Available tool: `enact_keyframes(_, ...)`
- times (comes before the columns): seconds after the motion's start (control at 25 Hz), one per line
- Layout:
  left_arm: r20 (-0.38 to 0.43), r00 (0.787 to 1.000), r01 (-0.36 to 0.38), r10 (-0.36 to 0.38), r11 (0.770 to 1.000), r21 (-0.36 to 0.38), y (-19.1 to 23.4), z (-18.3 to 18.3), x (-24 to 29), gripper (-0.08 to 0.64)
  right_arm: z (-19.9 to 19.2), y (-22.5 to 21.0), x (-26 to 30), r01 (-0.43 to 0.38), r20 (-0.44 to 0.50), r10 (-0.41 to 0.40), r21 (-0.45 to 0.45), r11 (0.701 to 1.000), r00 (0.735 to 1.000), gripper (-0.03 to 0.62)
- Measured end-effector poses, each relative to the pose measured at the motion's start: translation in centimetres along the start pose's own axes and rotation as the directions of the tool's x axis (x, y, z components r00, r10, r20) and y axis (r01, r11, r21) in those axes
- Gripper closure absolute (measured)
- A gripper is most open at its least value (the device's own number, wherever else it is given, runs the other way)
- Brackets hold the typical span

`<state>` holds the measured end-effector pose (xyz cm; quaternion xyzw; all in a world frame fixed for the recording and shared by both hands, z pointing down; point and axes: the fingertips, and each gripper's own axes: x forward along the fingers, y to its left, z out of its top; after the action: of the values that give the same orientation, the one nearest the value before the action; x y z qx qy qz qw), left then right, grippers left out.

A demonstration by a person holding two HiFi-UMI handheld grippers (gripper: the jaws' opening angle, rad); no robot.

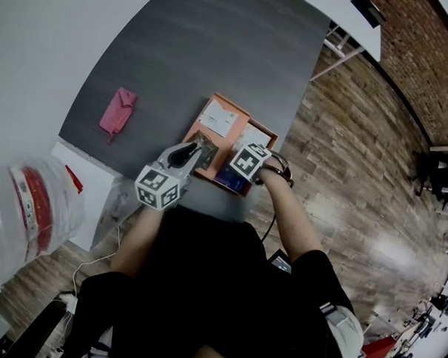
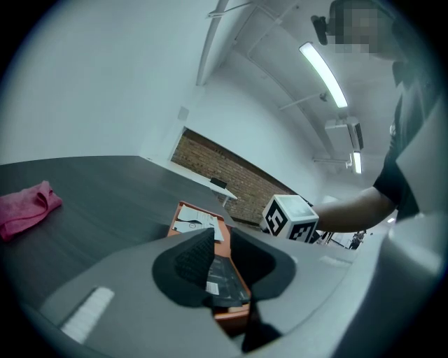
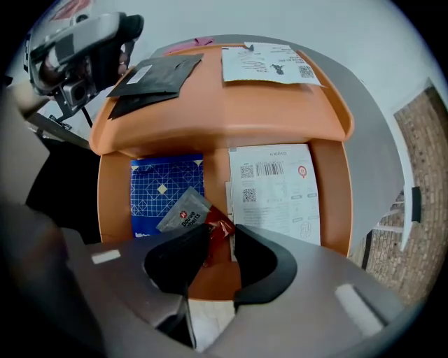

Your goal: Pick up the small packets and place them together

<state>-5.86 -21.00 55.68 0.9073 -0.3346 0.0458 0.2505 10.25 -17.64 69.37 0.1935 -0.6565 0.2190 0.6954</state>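
Note:
An orange tray (image 1: 238, 131) (image 3: 224, 112) lies at the near edge of the grey table (image 1: 200, 47). My right gripper (image 3: 222, 235) (image 1: 247, 168) points down into its near compartment. Its jaws stand apart around a silver and red sachet (image 3: 187, 214) that lies flat, partly on a blue patterned packet (image 3: 164, 183). My left gripper (image 2: 222, 245) (image 1: 185, 153) hovers over the tray's left rim, shut on a black packet (image 2: 222, 276) (image 3: 157, 75) with a small white label. That packet hangs slightly above the tray's far compartment.
White printed sheets (image 3: 274, 189) (image 3: 269, 63) lie in both tray compartments. A pink cloth (image 1: 117, 110) (image 2: 24, 206) rests on the table to the left. A clear water jug (image 1: 22, 218) and a white box (image 1: 90, 195) stand at lower left. Wood floor (image 1: 359, 143) runs along the right.

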Motion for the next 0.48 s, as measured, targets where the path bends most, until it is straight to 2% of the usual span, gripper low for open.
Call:
enact_keyframes(0.2,-0.010,1.000,0.009,-0.009,1.000,0.007,0.1,0.0,0.0,0.491,0.1,-0.2,-0.5,-0.004,0.052,0.004,-0.004,1.000,0.999,0.522)
enact_keyframes(0.36,-0.020,1.000,0.007,-0.007,1.000,0.016,0.2,-0.1,0.0,0.494,-0.1,0.9,-1.4,-0.084,0.130,0.076,0.059,0.995,0.989,0.543)
enact_keyframes(0.48,-0.023,1.000,-0.001,0.001,1.000,0.019,0.4,-0.2,0.0,0.494,0.8,1.7,-3.0,-0.147,0.247,0.125,0.073,0.986,0.961,0.546)
